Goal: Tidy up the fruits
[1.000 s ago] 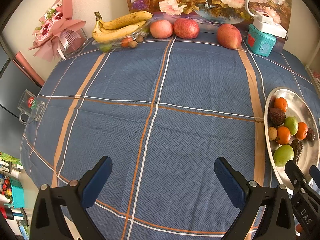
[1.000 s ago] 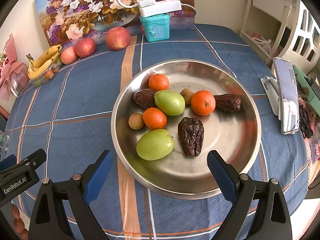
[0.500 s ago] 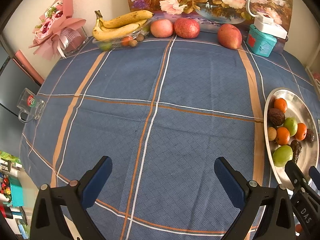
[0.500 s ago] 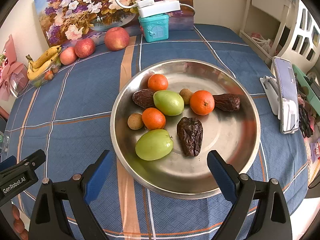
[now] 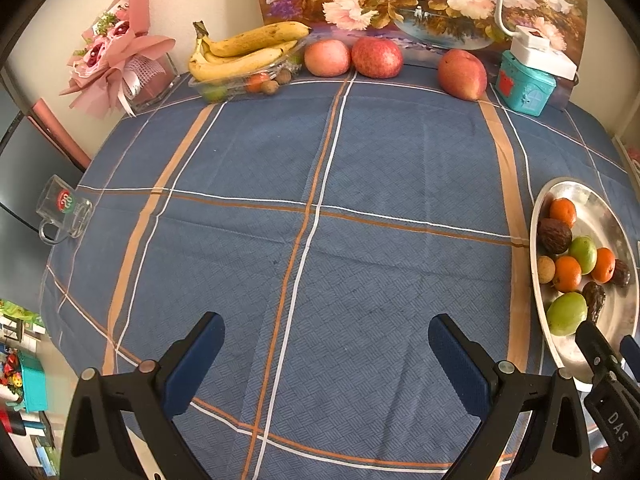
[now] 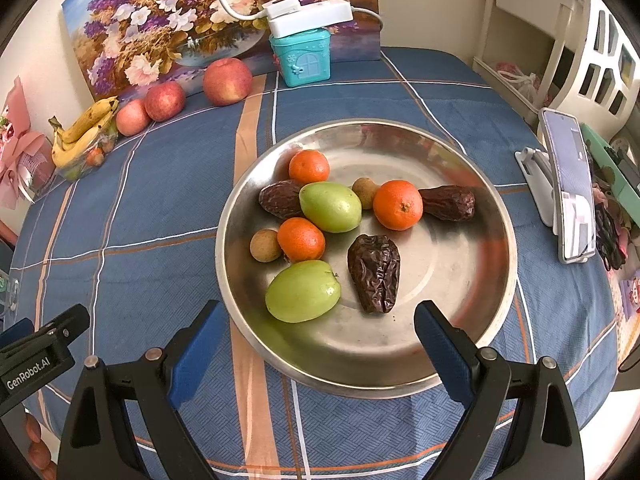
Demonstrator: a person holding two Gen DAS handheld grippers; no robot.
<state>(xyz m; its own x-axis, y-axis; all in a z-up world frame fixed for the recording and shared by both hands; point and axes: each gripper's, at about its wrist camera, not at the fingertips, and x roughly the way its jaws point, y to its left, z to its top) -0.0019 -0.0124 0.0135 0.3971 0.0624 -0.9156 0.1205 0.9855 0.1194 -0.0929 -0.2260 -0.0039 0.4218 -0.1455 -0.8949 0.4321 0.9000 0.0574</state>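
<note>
Both grippers hover low with jaws spread and holding nothing, the left gripper over bare tabletop, the right gripper facing the metal plate (fruits inside).

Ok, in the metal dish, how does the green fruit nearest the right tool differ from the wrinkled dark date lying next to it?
The green fruit is smooth, glossy and plump; the date is dark brown, matte and deeply wrinkled. The green fruit lies crosswise to the camera, while the date points lengthwise, wide end away from it. The green fruit looks bulkier, the date narrower. Both rest loose in the metal dish, apart from each other, just ahead of the open right tool.
</note>
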